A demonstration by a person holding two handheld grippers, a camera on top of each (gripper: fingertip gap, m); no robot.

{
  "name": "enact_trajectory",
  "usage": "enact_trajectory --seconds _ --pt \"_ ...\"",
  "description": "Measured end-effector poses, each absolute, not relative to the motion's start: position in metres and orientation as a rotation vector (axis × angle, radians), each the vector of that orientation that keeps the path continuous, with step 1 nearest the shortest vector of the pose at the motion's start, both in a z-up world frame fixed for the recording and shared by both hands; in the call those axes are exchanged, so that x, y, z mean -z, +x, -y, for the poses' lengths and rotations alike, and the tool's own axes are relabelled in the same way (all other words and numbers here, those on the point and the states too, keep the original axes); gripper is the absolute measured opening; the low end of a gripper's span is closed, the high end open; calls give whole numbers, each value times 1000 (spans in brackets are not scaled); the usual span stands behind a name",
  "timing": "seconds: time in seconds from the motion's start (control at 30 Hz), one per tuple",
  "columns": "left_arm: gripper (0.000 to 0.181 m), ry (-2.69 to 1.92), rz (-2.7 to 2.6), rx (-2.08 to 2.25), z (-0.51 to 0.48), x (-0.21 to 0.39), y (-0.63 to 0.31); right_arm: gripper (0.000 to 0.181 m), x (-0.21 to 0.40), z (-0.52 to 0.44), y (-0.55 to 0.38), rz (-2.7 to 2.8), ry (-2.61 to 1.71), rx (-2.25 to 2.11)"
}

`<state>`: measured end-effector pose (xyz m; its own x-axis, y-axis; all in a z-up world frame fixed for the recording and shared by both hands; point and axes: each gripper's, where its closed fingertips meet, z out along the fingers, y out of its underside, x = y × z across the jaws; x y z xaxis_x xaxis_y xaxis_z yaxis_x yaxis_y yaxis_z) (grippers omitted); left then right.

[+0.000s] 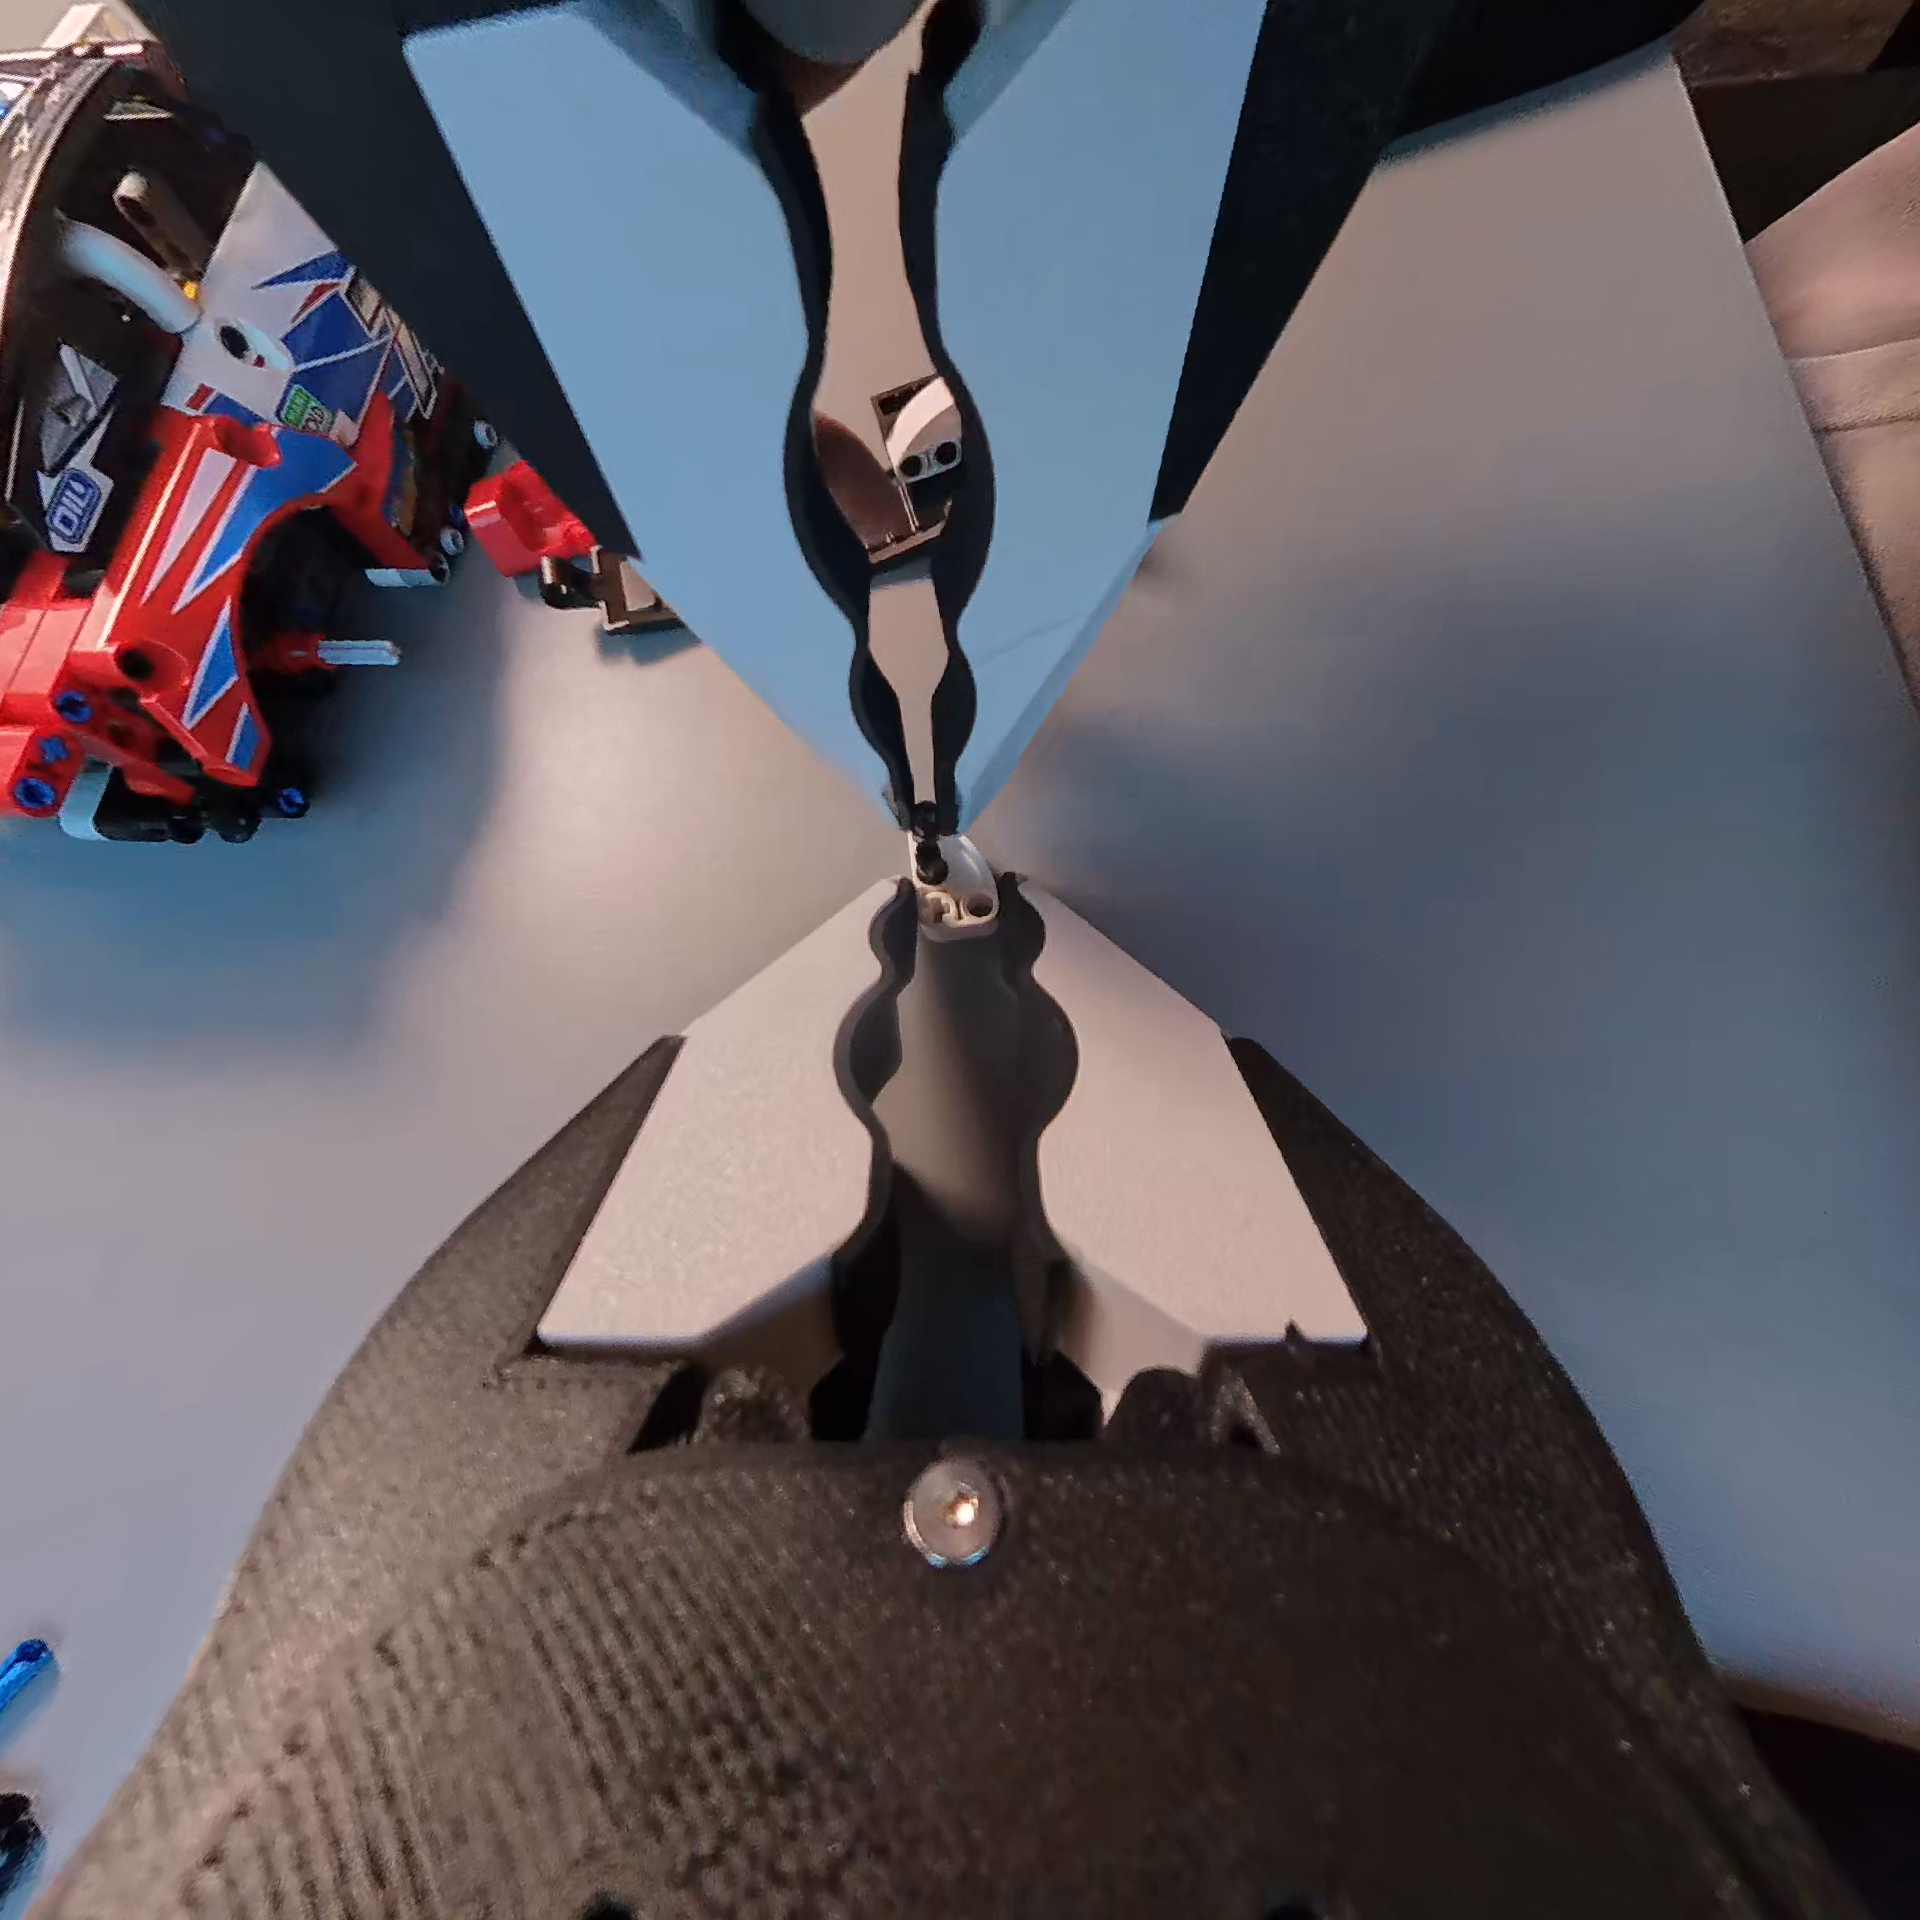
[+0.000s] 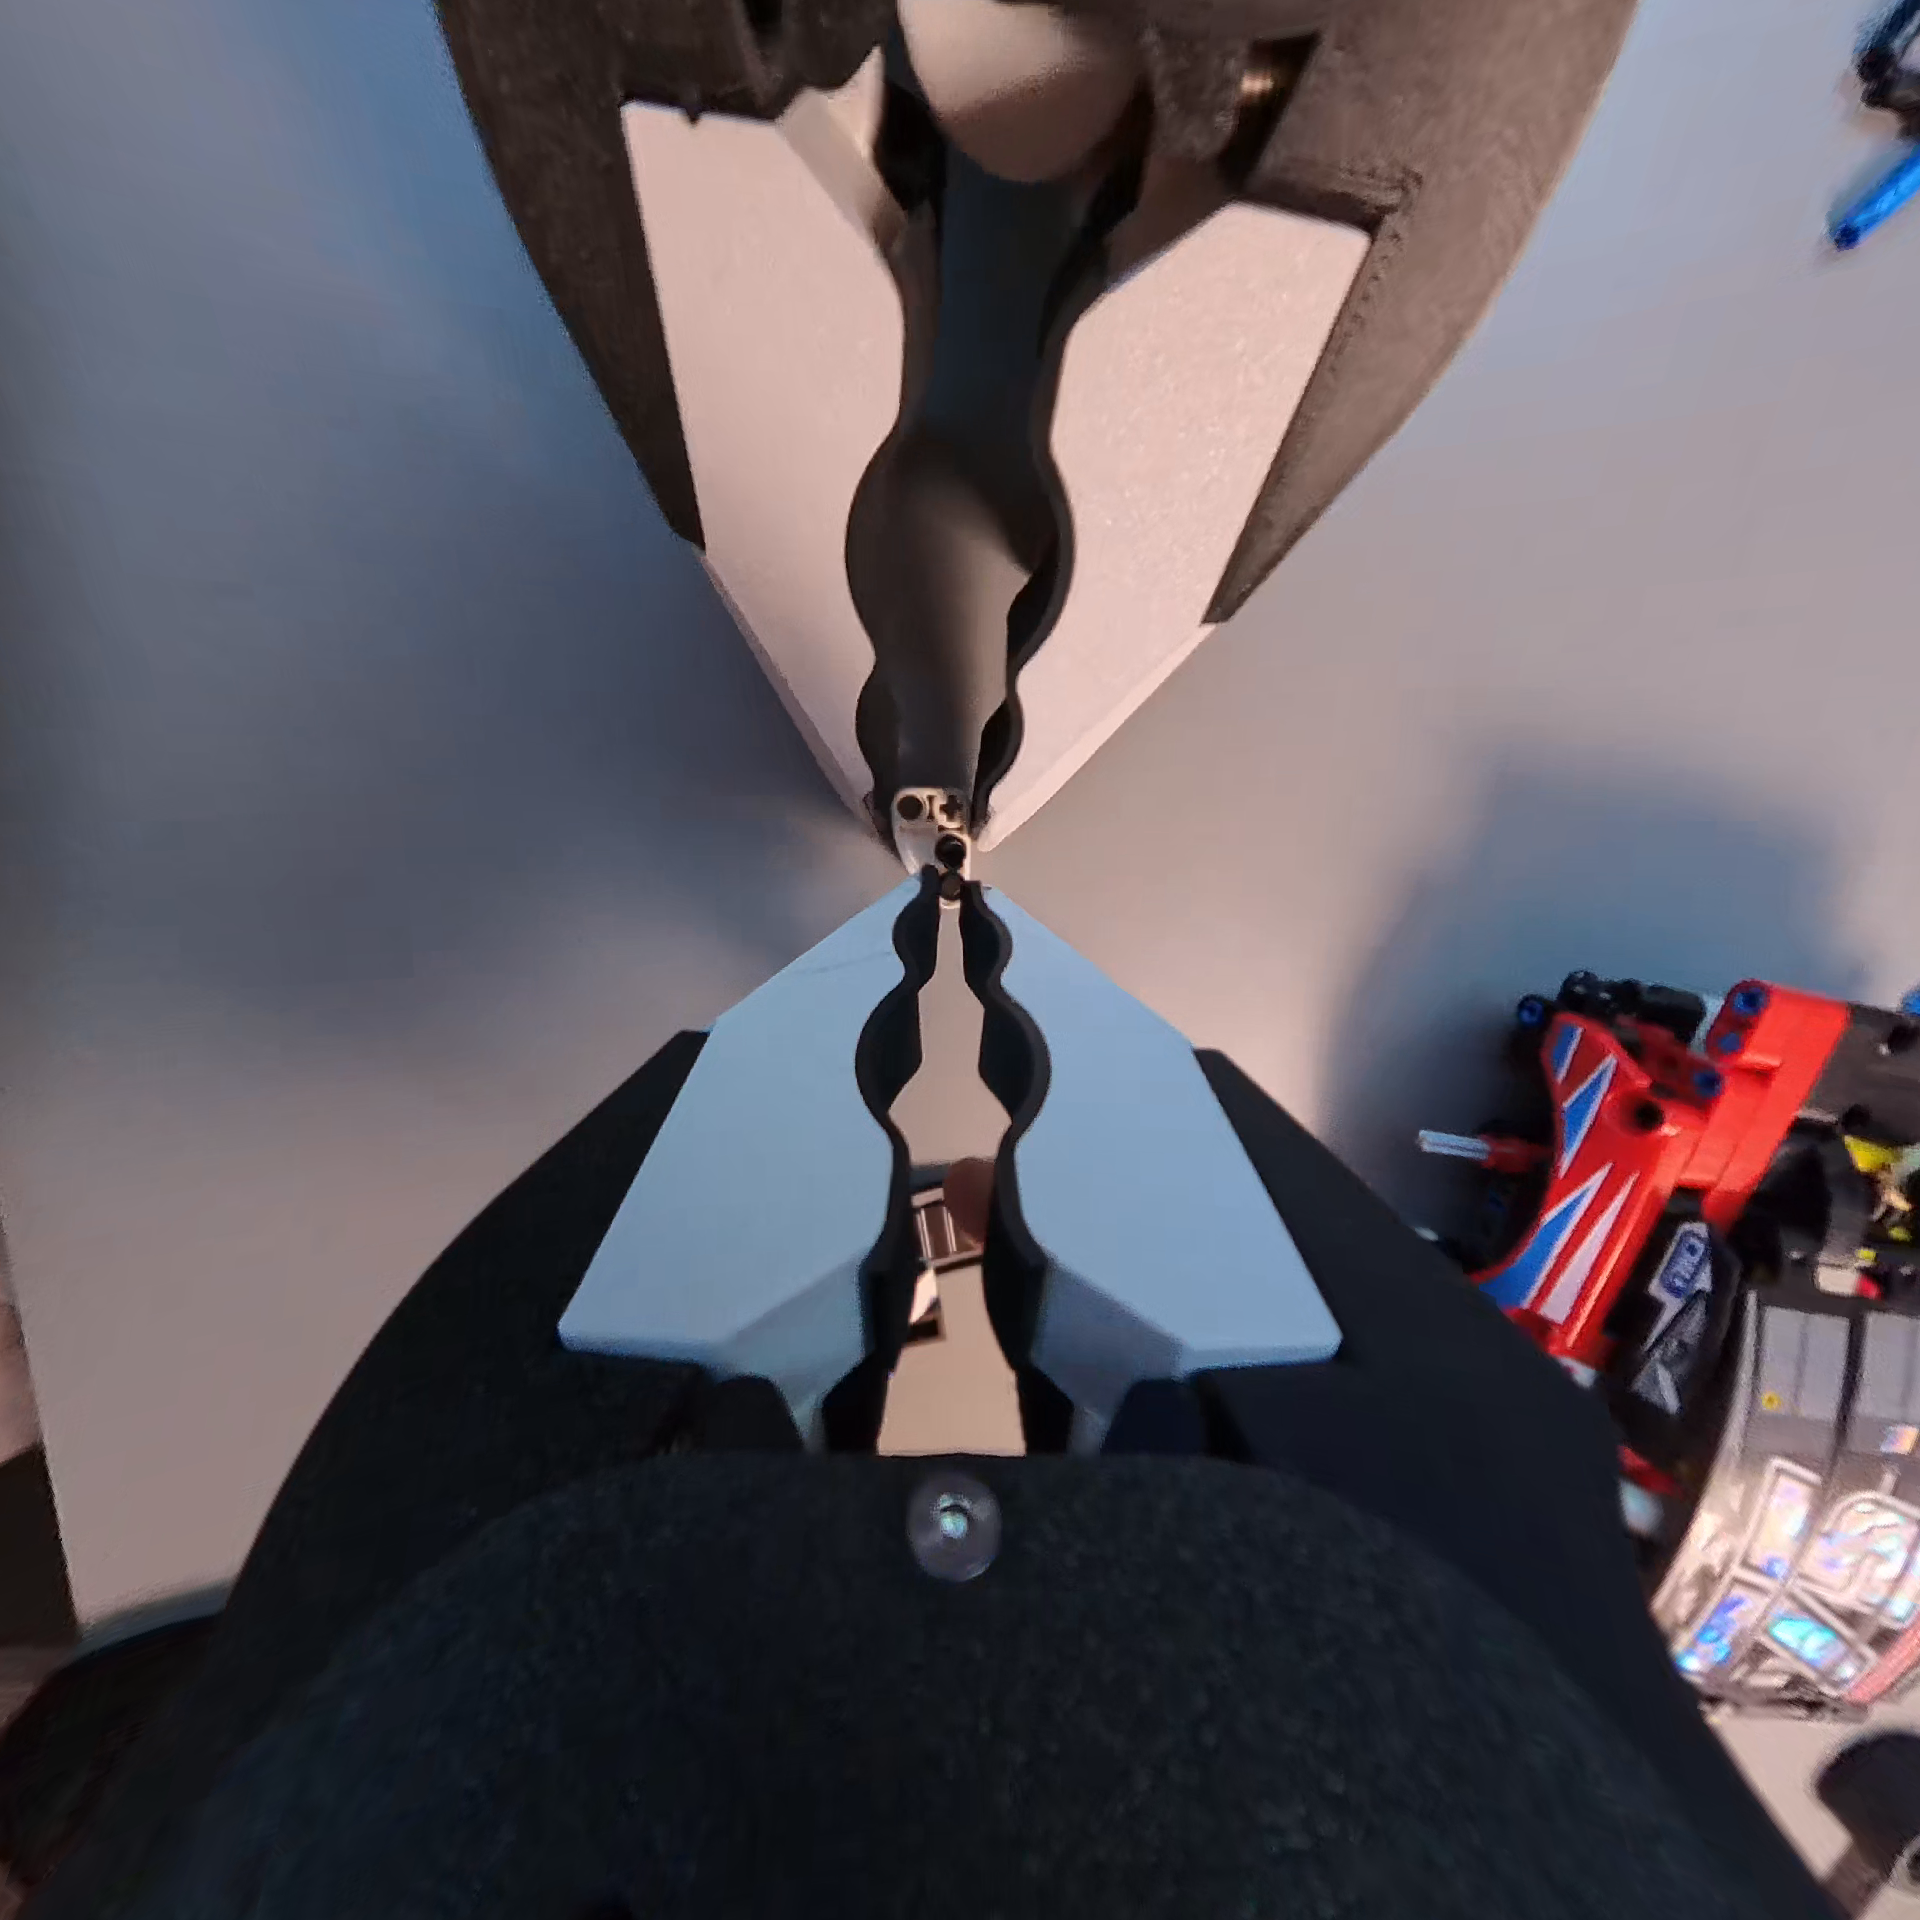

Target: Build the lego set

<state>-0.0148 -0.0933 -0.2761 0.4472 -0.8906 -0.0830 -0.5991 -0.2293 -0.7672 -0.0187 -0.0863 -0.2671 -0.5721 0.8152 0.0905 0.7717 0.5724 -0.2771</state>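
In the left wrist view my left gripper [image 1: 958, 899] is shut on a small white connector piece [image 1: 964, 912] and holds it above the grey table. My right gripper [image 1: 925, 808] comes in from the top, tip to tip with the left one, shut on a small black pin [image 1: 930, 836] that touches the connector. In the right wrist view my right gripper [image 2: 951, 894] pinches the black pin [image 2: 951, 884] against the white connector [image 2: 928, 812], which the left gripper [image 2: 932, 798] holds. The partly built red, blue and white car [image 1: 156, 540] lies at the left, and also shows in the right wrist view [image 2: 1714, 1153].
A loose red piece [image 1: 525, 520] and a black piece [image 1: 618, 597] lie beside the car. A blue pin [image 1: 26, 1673] lies at the lower left, and blue pieces [image 2: 1881, 187] show at the upper right. A shiny wheel [image 2: 1787, 1558] sits on the car. The table edge [image 1: 1766, 343] runs along the right.
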Motion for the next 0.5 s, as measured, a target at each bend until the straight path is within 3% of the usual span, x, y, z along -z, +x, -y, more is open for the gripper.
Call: enact_trajectory --seconds 0.33,0.5 --pt "14 -1911 -1294 498 93 276 -14 1 266 86 -17 2785 -938 -343" --pt "14 -1896 -1309 484 93 276 -14 1 267 87 -17 2807 -957 -318"
